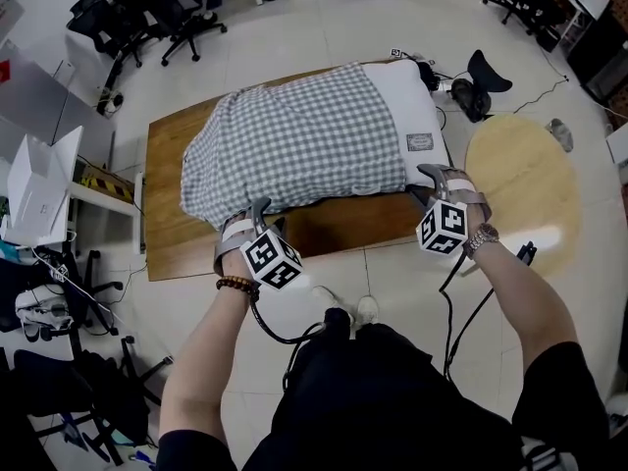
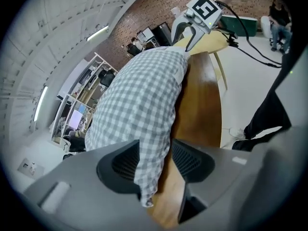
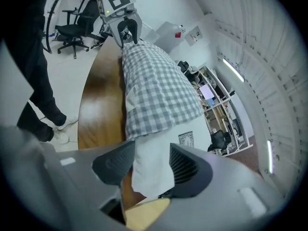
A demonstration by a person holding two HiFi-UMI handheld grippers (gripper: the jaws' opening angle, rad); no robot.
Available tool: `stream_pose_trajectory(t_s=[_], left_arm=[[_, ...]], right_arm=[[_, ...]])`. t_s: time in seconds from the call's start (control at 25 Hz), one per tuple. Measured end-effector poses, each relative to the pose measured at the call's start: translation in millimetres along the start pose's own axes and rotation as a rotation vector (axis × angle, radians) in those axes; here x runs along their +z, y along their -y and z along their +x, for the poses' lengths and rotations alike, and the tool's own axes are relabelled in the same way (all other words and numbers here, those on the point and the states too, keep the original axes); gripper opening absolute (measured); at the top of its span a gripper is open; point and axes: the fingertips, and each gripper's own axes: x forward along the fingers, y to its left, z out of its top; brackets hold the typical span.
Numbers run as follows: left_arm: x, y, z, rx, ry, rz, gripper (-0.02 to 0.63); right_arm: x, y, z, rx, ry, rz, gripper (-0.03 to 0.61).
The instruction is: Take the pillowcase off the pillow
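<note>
A pillow lies on the brown wooden table (image 1: pixel 177 234). A grey-checked pillowcase (image 1: pixel 294 135) covers most of it, and the pillow's white end (image 1: pixel 407 106) sticks out at the right. My left gripper (image 1: pixel 257 209) stands at the case's near left corner. In the left gripper view, the checked cloth (image 2: pixel 139 105) hangs between the jaws of the left gripper (image 2: pixel 155 160), with a gap on the right side, so it is open. My right gripper (image 1: pixel 437 177) is at the white end's near corner. In the right gripper view, the white corner (image 3: pixel 149 150) sits loosely between its open jaws (image 3: pixel 151 160).
A round pale wooden table (image 1: pixel 520 180) stands just right of the brown one. Black office chairs (image 1: pixel 186 13) are at the back left, and a black device with cables (image 1: pixel 481 81) lies on the floor at the back right. White boxes (image 1: pixel 39 189) stand at the left.
</note>
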Motion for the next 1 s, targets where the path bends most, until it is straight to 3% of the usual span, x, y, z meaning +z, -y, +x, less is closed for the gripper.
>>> stream_pose_trajectory(t_s=[0.28,0.52,0.68,0.84,1.0], left_arm=[[-14,2,27,0.082,-0.071,0.056,0.222],[-11,-6,53,0.089,-0.089,0.083,0.218],[-13,-15,58,0.121,-0.086,0.097,0.116],[-9,-19,53,0.129,-0.060,0.097,0.030],[-10,-22,43,0.131,-0.047,0.077,0.014]], right_arm=[[-6,-9,11,-0.015,-0.018,-0.045,0.233],[-7,2,34,-0.024,-0.043,-0.059,0.233],[-10,0,44,-0.024,-0.062,-0.046,0.227],[-13,10,43,-0.069,-0.077,-0.045,0.029],[-13,11,39,-0.063,-0.079,-0.022,0.009]])
